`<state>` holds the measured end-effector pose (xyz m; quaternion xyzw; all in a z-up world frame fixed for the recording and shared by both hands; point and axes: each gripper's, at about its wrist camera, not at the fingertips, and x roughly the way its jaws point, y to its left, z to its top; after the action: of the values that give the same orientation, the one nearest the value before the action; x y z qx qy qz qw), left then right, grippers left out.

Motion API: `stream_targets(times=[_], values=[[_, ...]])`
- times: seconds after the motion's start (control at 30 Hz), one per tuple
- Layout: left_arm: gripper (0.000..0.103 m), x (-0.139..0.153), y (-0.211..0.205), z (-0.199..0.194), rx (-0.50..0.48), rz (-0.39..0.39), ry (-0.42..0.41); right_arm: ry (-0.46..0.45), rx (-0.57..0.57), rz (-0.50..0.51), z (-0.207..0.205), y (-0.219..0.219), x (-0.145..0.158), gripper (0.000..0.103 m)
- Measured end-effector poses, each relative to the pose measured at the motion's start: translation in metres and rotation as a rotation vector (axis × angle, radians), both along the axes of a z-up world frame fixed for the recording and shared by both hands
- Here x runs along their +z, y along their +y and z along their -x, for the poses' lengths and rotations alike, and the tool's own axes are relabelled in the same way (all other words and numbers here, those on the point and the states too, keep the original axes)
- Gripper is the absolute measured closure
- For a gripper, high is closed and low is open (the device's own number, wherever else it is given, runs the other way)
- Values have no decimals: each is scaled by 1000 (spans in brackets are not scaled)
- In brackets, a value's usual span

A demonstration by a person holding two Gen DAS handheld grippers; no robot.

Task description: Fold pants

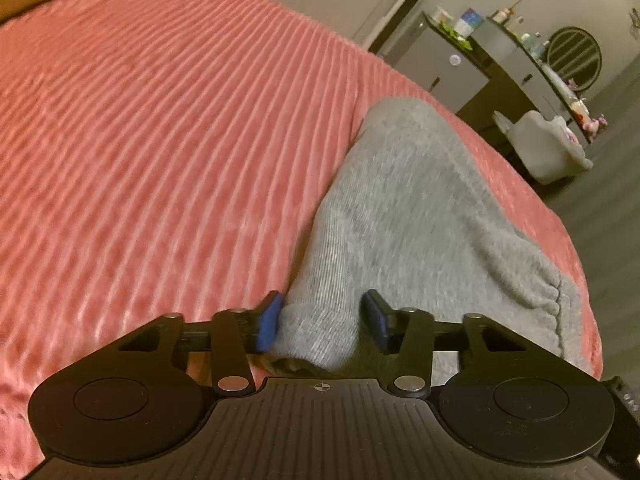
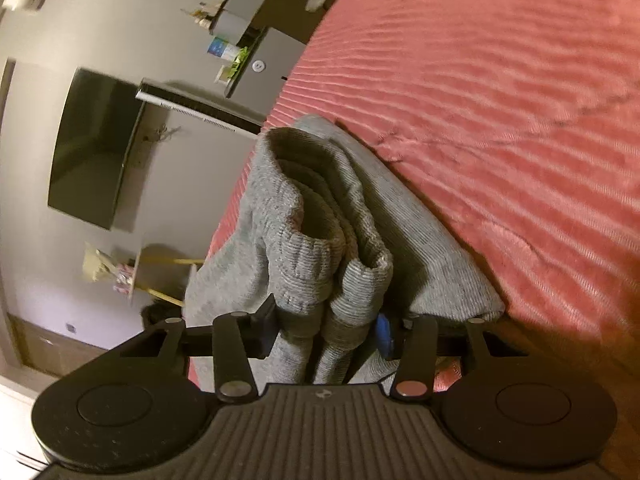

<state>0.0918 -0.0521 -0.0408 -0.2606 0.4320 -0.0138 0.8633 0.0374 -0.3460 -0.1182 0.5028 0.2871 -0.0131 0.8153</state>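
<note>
Clearly the left gripper (image 1: 322,322) grasps a bunched grey fold of the pants (image 1: 416,208) lying on the pink bed (image 1: 160,120); the right gripper (image 2: 324,328) clamps stacked cuffs, its fingertips half buried in fabric
</note>
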Motion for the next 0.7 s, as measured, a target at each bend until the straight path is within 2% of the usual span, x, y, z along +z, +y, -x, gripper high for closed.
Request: stream_targets(times=[0.17, 0.2, 0.3, 0.37, 0.4, 0.43, 0.47, 0.53, 0.6, 0.63, 0.7], values=[[61, 7, 4, 1, -16, -30, -19, -60, 31, 80, 9, 3, 20, 61], [59, 8, 4, 0, -22, -41, -19, -50, 40, 104, 9, 2, 21, 61], [43, 11, 3, 0, -51, -107, -19, 17, 89, 168, 6, -2, 19, 57], [32, 14, 2, 2, -65, -164, -28, 26, 105, 192, 10, -7, 19, 47], [23, 15, 3, 3, -65, -191, -30, 22, 102, 212, 13, -9, 20, 46], [17, 17, 5, 4, -62, -208, -33, 23, 101, 235, 15, -12, 23, 38], [16, 18, 8, 4, -59, -215, -37, 31, 79, 272, 18, -16, 28, 26], [15, 19, 15, 2, -69, -202, -47, 15, 51, 326, 23, -25, 33, 16], [12, 19, 22, -4, -95, -166, -58, -7, 87, 297, 19, -36, 33, 12], [12, 18, 24, -8, -118, -146, -63, -14, 125, 264, 14, -41, 31, 7], [13, 15, 26, -19, -176, -108, -58, -24, 183, 223, 2, -45, 25, 6]])
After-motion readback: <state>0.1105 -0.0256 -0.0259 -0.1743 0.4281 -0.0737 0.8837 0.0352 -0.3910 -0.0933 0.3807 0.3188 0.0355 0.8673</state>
